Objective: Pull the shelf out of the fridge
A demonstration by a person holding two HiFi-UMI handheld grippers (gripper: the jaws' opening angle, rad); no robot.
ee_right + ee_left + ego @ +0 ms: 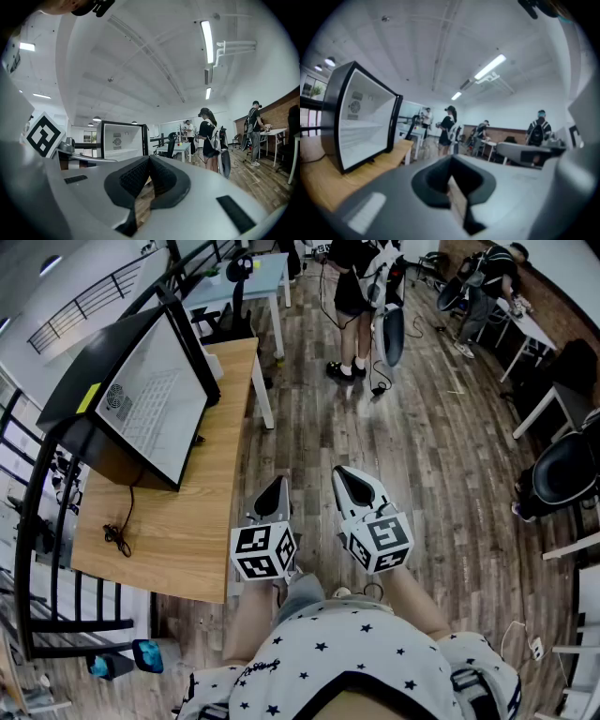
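A small black fridge (141, 399) stands open on the wooden table (178, 540) at the left, its white inside facing me. A pale shelf (361, 127) lies across that inside. In the left gripper view the fridge (356, 124) is at the left, and in the right gripper view the fridge (122, 138) is further off, past the table. My left gripper (275, 486) and right gripper (352, 479) are held side by side close to my body, by the table's near right corner and well short of the fridge. Both are shut with nothing in them.
A black cable (117, 535) trails from the fridge over the table. A black railing (37, 521) runs along the left. On the wooden floor behind stand people (352, 296), white tables (248, 282) and a dark chair (562, 474) at the right.
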